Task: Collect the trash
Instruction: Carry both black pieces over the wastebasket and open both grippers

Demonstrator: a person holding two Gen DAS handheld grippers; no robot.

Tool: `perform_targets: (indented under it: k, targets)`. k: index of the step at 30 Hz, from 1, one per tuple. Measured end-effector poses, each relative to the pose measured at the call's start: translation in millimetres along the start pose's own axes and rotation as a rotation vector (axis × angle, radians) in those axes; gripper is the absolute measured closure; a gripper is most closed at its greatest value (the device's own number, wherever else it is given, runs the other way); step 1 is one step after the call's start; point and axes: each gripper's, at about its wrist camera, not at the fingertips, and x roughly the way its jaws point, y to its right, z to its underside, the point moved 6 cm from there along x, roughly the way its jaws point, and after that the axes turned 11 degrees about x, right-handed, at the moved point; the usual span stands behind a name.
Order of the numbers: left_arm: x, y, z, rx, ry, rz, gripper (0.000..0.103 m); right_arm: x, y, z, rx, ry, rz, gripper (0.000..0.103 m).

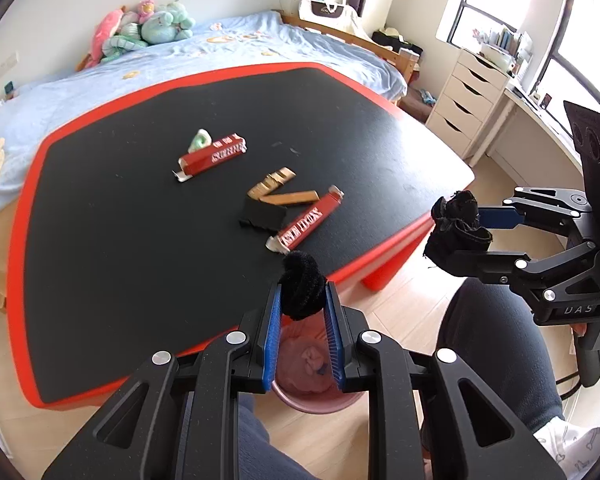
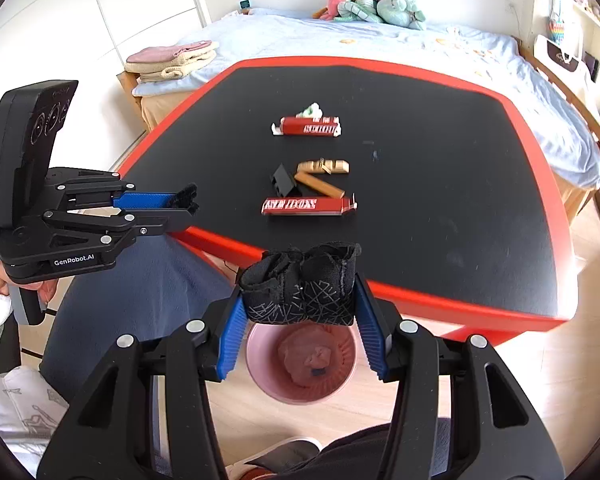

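Nearest to both cameras are the grippers themselves, each one carrying a black thing over the pink bin [image 2: 300, 364] that stands on the floor beside the desk [image 2: 440, 200].

Starting at the left, the left gripper [image 1: 302, 300] has its jaws almost together, and they pinch a small black fuzzy ball [image 1: 302, 286] at the very tips. I think it is held so far forward so that it can fall free when the jaws let go. Under it, through the gap, the bin shows with a pink liner and some crumpled trash already at the bottom.

On the right side, the right gripper [image 2: 299, 308] has its jaws about half apart, and they press on a black cloth bundle [image 2: 300, 292] with thin pale lines on it. The bundle is thick, so the jaws cannot come closer. It hangs straight above the mouth of the bin, which seems the reason for the downward tilt of both grippers: what drops will land inside.

More trash lies on the desk, well apart from the grippers. From left to right in the right wrist view there is a small black box [image 2: 285, 185], a red box [image 2: 309, 205] lying flat near the front edge, another red box [image 2: 309, 127] farther back with a pale crumpled wrapper [image 2: 310, 111] touching it, and some tan cardboard strips [image 2: 323, 176] between the two red boxes. They wait in the middle, probably for later trips. My judgement is that the drop comes next.
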Motion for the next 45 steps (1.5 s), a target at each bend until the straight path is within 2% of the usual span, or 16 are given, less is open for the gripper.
perform_targets:
  k: [8, 20, 23, 24, 25, 26, 27, 28, 34, 45]
  targets:
    - [3.3, 19.2, 9.4, 0.019, -0.019, 0.031, 0.082, -1.6, 2.1, 23.4, 0.024, -0.021, -0.013, 0.052]
    - [3.9, 29.6, 14.4, 0.029, -0.034, 0.048, 0.082, -2.4, 2.0, 31.1, 0.032, -0.027, -0.03, 0.052]
    - [4.2, 31.0, 14.7, 0.033, -0.033, 0.057, 0.078, -2.2, 2.2, 32.0, 0.028, -0.033, -0.035, 0.047]
    - [4.4, 31.0, 14.8, 0.035, -0.034, 0.055, 0.069, -1.9, 2.4, 32.5, 0.027, -0.034, -0.036, 0.035]
    - [4.1, 29.8, 14.8, 0.035, -0.031, 0.045, 0.052, -1.8, 3.6, 33.1, 0.027, -0.034, -0.033, 0.028]
    - [4.3, 27.0, 14.5, 0.031, -0.026, 0.036, 0.042, -2.3, 4.9, 32.9, 0.03, -0.029, -0.03, 0.016]
    - [3.8, 24.8, 14.4, 0.023, -0.018, 0.029, 0.024, -2.9, 6.0, 32.5, 0.034, -0.025, -0.029, 0.013]
    - [2.3, 21.4, 13.9, 0.005, -0.005, 0.024, 0.014, -3.0, 7.0, 32.6, 0.036, -0.024, -0.025, 0.011]
    - [0.0, 11.6, 14.4, -0.024, -0.003, -0.007, 0.008, 1.2, 10.8, 32.0, 0.046, -0.034, -0.004, 0.007]
    - [-5.8, -0.8, 15.0, -0.056, -0.001, -0.028, 0.008, 4.3, 11.4, 27.2, 0.06, -0.036, -0.009, 0.006]
